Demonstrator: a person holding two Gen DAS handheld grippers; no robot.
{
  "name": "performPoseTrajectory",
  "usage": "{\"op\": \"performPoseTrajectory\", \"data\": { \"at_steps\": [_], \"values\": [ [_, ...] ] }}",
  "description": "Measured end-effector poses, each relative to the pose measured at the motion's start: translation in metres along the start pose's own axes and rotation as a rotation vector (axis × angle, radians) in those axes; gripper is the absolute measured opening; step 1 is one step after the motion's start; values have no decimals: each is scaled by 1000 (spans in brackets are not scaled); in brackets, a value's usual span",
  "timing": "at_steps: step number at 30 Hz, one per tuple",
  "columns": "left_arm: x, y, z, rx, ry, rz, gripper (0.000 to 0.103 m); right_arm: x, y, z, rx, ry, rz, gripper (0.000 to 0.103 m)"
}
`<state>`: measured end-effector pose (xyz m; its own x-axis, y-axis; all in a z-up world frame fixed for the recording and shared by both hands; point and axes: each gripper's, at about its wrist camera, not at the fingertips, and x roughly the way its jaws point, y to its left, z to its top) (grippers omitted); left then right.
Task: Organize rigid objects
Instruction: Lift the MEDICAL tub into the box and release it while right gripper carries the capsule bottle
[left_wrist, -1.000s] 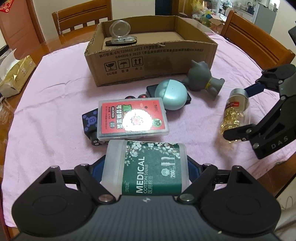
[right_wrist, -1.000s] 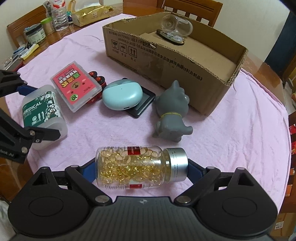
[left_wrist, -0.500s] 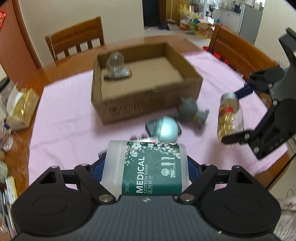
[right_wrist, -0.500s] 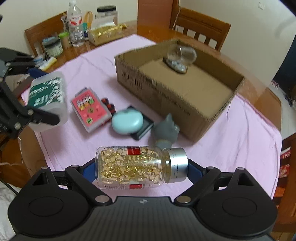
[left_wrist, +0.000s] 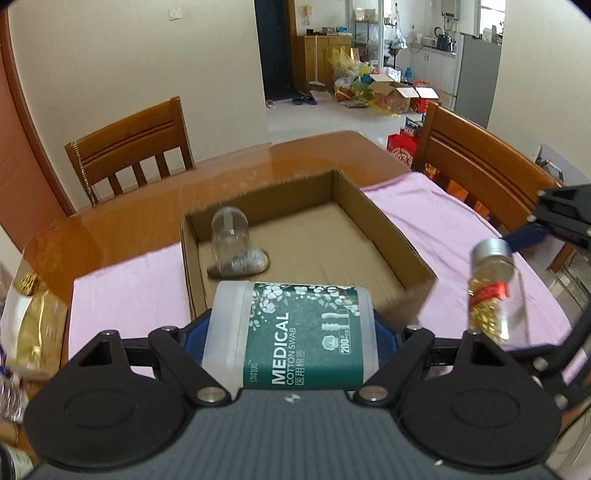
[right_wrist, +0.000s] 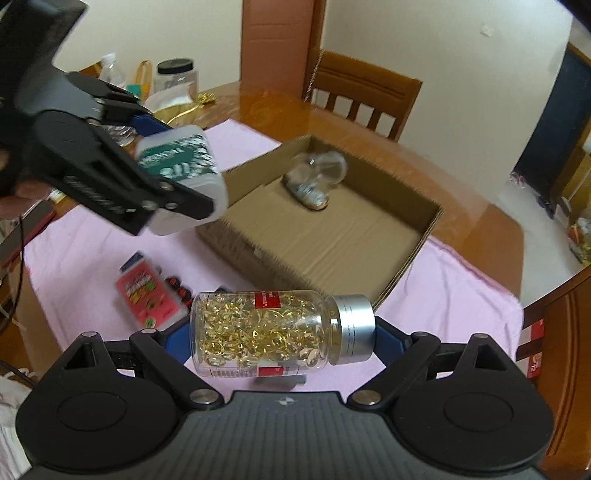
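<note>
While the white cotton-swab tub with a green label is clamped in the left gripper and the clear capsule bottle with a silver cap in the right gripper, both are carried near the open brown cardboard box. A collision between them could be caused above it; the domed glass ornament at its far left could be struck.

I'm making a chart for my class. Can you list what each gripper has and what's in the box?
left gripper: shut on the cotton swab box, held above the table
right gripper: shut on the capsule bottle, lying sideways between its fingers
cardboard box: open, holds one clear domed item near a far corner
pink cloth: red card case lies on it
</note>
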<state>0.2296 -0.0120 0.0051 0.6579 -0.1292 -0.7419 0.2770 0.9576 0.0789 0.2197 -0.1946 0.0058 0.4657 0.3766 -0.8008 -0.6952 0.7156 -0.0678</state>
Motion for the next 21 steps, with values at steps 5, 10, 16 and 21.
{"op": "performPoseTrajectory", "data": {
  "at_steps": [5, 10, 16, 21],
  "values": [
    [30, 14, 18, -3, -13, -8, 83, 3, -6, 17, 15, -13, -34, 96],
    [62, 24, 25, -9, 5, 1, 83, 4, -7, 26, 31, -7, -64, 96],
    [80, 35, 24, -42, -36, 25, 98, 9, -6, 32, 50, 10, -90, 96],
    [77, 41, 13, -68, -25, 27, 99, 20, -7, 41, 58, 20, -88, 96]
  ]
}}
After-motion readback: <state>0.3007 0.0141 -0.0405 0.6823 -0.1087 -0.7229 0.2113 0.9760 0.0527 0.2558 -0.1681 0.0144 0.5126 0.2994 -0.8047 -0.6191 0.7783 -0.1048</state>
